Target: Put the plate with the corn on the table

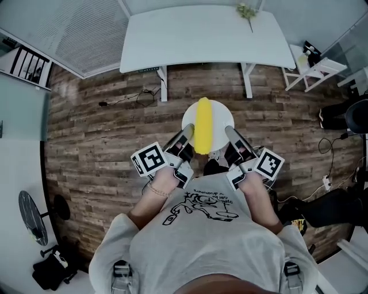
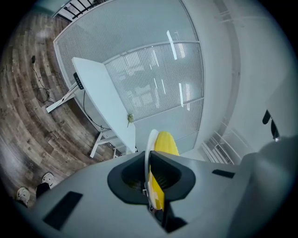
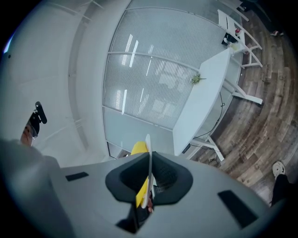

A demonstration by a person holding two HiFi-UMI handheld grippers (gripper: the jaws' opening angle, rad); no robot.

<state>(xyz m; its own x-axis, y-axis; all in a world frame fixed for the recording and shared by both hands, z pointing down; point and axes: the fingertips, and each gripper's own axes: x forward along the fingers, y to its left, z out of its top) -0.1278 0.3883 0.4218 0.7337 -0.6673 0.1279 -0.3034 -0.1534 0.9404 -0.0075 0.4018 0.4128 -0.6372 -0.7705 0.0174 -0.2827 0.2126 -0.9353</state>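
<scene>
A white round plate [image 1: 217, 115] carries a yellow corn cob [image 1: 203, 132] lengthwise, held in the air above the wooden floor in the head view. My left gripper [image 1: 187, 134] is shut on the plate's left rim and my right gripper [image 1: 229, 133] is shut on its right rim. In the left gripper view the plate [image 2: 150, 148] shows edge-on between the jaws with the corn [image 2: 166, 143] on its right. In the right gripper view the plate's edge [image 3: 148, 160] stands between the jaws with the corn [image 3: 139, 148] on its left. The white table [image 1: 201, 37] stands ahead.
A small green sprig [image 1: 247, 11] lies at the table's far edge. A white chair [image 1: 313, 66] stands right of the table. Cables [image 1: 129, 99] run over the floor on the left; bags and gear [image 1: 345, 115] sit at right. A fan [image 1: 31, 215] stands at lower left.
</scene>
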